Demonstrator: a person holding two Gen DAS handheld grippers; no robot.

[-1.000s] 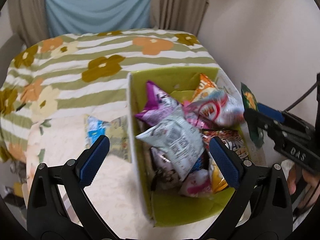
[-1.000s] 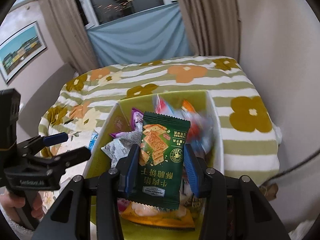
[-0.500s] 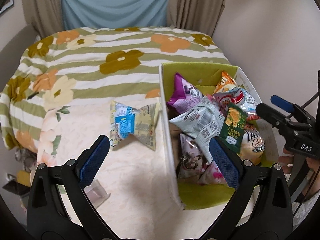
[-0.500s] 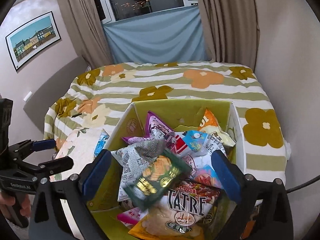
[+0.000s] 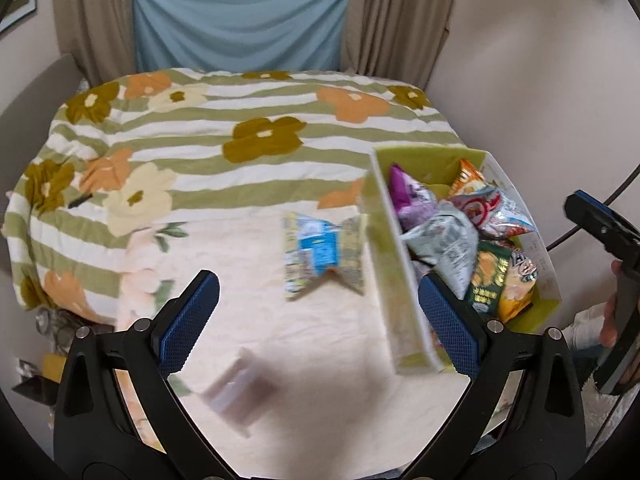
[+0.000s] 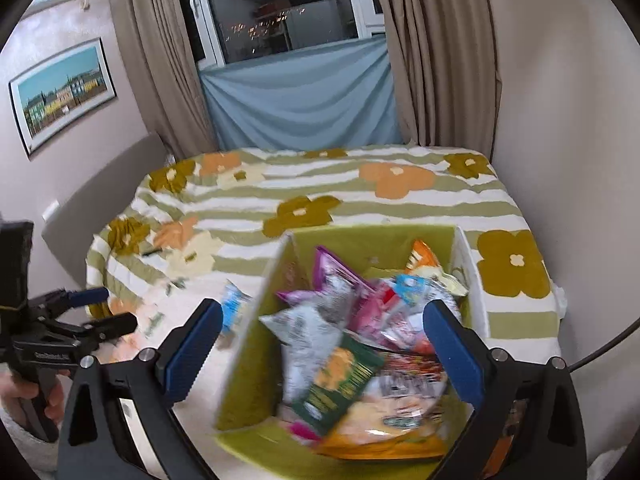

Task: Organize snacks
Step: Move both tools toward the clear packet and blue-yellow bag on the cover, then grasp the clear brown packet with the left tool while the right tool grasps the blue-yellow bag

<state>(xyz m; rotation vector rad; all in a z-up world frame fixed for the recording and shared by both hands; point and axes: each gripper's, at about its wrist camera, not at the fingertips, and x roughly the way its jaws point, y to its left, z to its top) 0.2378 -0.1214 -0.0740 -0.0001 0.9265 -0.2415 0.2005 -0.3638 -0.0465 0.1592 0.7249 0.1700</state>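
Observation:
A green box (image 5: 394,272) (image 6: 248,344) full of snack bags stands on the bed at the right. A dark green cracker packet (image 5: 486,280) (image 6: 336,384) lies on top of the bags inside it. A blue and yellow snack bag (image 5: 320,252) (image 6: 234,306) lies on the bedspread just left of the box. My left gripper (image 5: 318,320) is open and empty, above the bed in front of that bag. My right gripper (image 6: 322,344) is open and empty above the box. A small pale packet (image 5: 240,392) lies blurred near the front.
The bed has a green striped flowered cover (image 5: 248,136). A wall (image 5: 540,80) runs close along the box's right side. Curtains and a blue cloth (image 6: 296,96) hang at the far end. Clutter (image 5: 52,320) lies off the bed's left edge.
My right gripper opened and let go of the dark green cracker packet, which dropped into the box. My left gripper swung left, away from the box, toward the blue and yellow bag.

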